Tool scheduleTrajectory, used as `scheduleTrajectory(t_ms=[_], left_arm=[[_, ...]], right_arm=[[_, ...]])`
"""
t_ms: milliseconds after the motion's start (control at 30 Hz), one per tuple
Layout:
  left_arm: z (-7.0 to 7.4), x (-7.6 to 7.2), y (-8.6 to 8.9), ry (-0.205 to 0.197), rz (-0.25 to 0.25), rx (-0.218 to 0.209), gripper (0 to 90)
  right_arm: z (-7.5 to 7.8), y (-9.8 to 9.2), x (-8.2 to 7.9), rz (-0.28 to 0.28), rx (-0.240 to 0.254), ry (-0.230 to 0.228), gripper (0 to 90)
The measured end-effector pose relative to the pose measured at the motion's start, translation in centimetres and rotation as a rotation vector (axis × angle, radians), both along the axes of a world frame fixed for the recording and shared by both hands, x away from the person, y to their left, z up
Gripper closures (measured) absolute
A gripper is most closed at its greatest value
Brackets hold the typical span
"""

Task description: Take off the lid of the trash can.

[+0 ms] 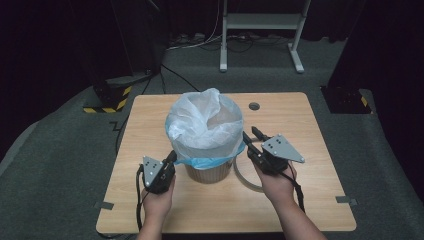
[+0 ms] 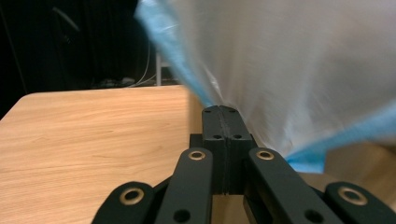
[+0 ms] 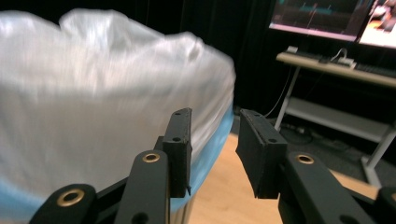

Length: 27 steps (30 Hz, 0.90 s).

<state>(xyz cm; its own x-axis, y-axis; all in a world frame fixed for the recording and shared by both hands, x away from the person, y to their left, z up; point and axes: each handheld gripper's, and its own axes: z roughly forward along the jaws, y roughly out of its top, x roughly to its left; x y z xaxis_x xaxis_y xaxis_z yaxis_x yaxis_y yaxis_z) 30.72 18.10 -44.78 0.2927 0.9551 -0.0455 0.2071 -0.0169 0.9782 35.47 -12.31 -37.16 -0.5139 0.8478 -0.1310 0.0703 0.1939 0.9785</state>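
A tan round bin [image 1: 207, 172] stands mid-table, lined with a white plastic bag [image 1: 202, 122] whose blue hem [image 1: 210, 161] hangs over the rim. My left gripper [image 1: 172, 156] is at the bin's left side, low down. In the left gripper view its jaws [image 2: 222, 112] are pressed together, and the blue hem [image 2: 187, 70] runs down to their tips, so they are shut on it. My right gripper [image 1: 251, 134] is by the bin's right rim. In the right gripper view it [image 3: 215, 116] stands open beside the bag [image 3: 93, 93], with nothing between the pads.
A thin tan hoop [image 1: 245, 177] lies on the wooden table [image 1: 300, 200] right of the bin. A round cable hole [image 1: 254, 106] sits near the far edge. A white stand [image 1: 260, 22] and striped bases [image 1: 107, 100] are on the floor beyond.
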Motion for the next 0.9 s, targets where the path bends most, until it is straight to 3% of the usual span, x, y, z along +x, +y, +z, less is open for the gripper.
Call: scheduleTrajectory(t_ms=[67, 133, 200, 267, 367, 433, 500, 600, 700, 767, 833, 900], left_arm=[[-0.2, -1.0, -1.0, -0.019, -0.021, 0.029, 89.8], [-0.4, -2.1, -1.9, -0.033, -0.051, 0.056, 89.8], [-0.4, -2.7, -2.6, -0.042, -0.068, 0.072, 89.8], [-0.4, -3.1, -3.1, -0.051, -0.077, 0.09, 89.7], [-0.3, -3.2, -3.2, -0.052, -0.071, 0.079, 84.4], [0.0, -3.6, -2.7, -0.069, -0.06, 0.067, 74.5], [0.5, -4.3, -1.9, -0.109, -0.025, 0.047, 62.6], [1.5, -4.8, -0.1, -0.154, 0.021, 0.001, 60.6], [2.4, -4.0, 1.6, -0.168, 0.07, -0.009, 67.8], [2.8, -3.0, 2.4, -0.164, 0.09, -0.018, 72.5], [3.3, -2.0, 2.8, -0.171, 0.108, -0.01, 75.3], [3.8, -0.8, 3.1, -0.165, 0.12, -0.004, 76.9]], right_arm=[[-0.7, 0.6, 0.4, 0.0, -0.02, 0.021, 66.5], [-1.0, 0.9, 1.2, -0.034, -0.033, 0.017, 69.8], [-0.8, 0.8, 2.6, -0.037, -0.013, 0.037, 70.1], [-0.5, 1.2, 4.3, -0.057, -0.031, 0.035, 71.2], [-0.3, 1.4, 5.9, -0.066, -0.055, 0.043, 68.3], [-0.1, 1.1, 5.6, -0.08, -0.06, 0.027, 68.0], [0.0, 0.6, 4.2, -0.073, -0.051, -0.001, 67.7], [-0.2, 0.2, 2.5, -0.055, -0.056, -0.008, 67.8], [-0.7, 0.5, 1.3, -0.031, -0.062, -0.002, 68.3], [-0.9, 0.9, 1.4, -0.03, -0.076, 0.001, 69.0], [-1.1, 1.4, 2.3, -0.053, -0.097, -0.001, 72.8], [-1.1, 1.5, 4.0, -0.064, -0.083, 0.023, 74.0]])
